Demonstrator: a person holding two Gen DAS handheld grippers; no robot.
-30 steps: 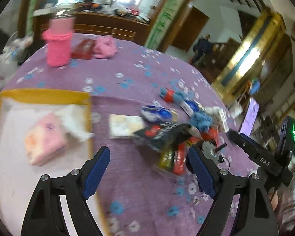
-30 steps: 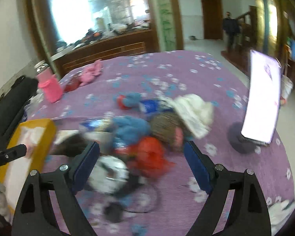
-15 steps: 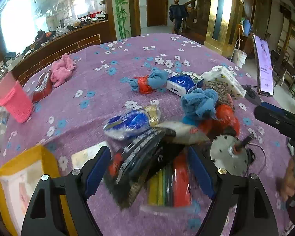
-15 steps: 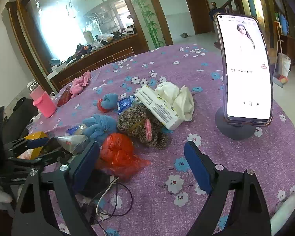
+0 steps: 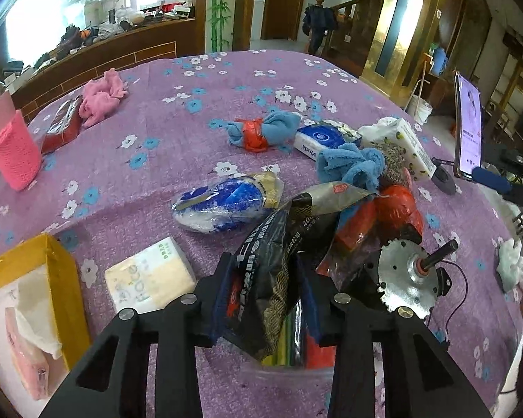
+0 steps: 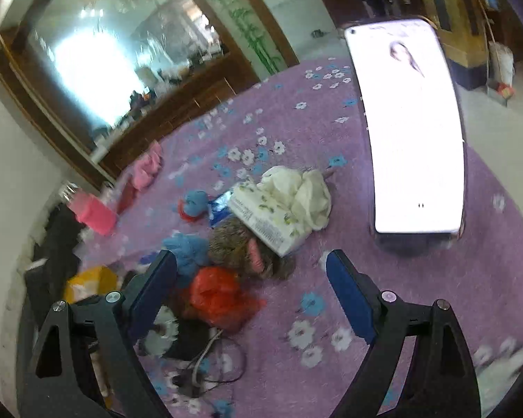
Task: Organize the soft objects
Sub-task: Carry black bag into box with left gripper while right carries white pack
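My left gripper [image 5: 266, 278] is shut on a black foil snack bag [image 5: 279, 254] at the near edge of a pile on the purple flowered tablecloth [image 5: 177, 132]. The pile holds a blue towel [image 5: 352, 165], a red plastic bag [image 5: 397, 209], a blue-and-white packet [image 5: 226, 202], a tissue pack [image 5: 409, 146] and a blue cloth tied in red [image 5: 261, 130]. A yellow box [image 5: 66, 278] with pink and white soft items stands at the left. My right gripper [image 6: 251, 278] is open and empty above the red bag [image 6: 216, 294] and a brown knit item [image 6: 240, 247].
A phone on a stand [image 6: 411, 132] rises at the right. A metal motor with a wire [image 5: 408, 275] lies by the pile. A pink knit cup [image 5: 12, 149], a pink cloth [image 5: 101, 97] and a red packet [image 5: 61, 125] are at the far left. A tissue packet [image 5: 150, 278] lies near the box.
My left gripper has swung from the yellow box to the pile and shut on the black snack bag. My right gripper has moved right toward the phone and stayed open.
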